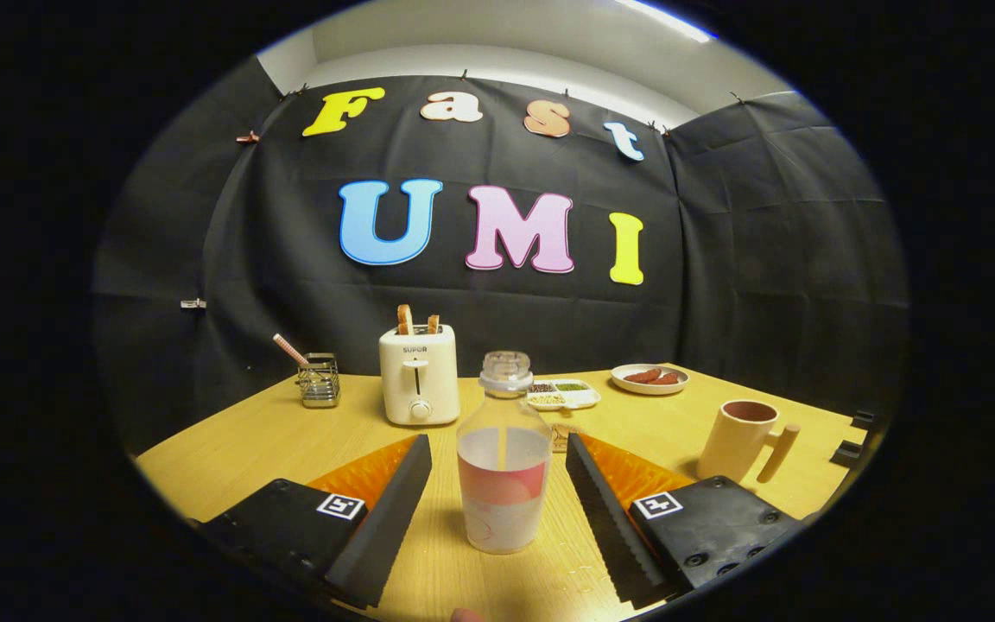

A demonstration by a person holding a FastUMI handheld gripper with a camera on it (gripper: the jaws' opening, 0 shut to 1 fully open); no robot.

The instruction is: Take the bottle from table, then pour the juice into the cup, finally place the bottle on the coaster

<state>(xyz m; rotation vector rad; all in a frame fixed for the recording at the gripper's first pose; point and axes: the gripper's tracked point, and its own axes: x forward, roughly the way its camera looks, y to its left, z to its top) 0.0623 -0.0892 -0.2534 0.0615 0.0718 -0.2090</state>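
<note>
A clear bottle (504,466) with a clear cap and a pink and white label stands upright on the wooden table (273,436), partly full of pale liquid. It sits between my two fingers, with a gap on each side. My gripper (497,453) is open around it. A beige cup (739,441) with a stick-like handle stands to the right, beyond the right finger. A small piece of a coaster (560,436) peeks out just behind the bottle, mostly hidden.
A cream toaster (419,373) with bread slices stands at the back, left of the bottle. A wire basket (319,380) with a straw is further left. A divided snack tray (562,395) and a plate (649,378) of sausages lie at the back right.
</note>
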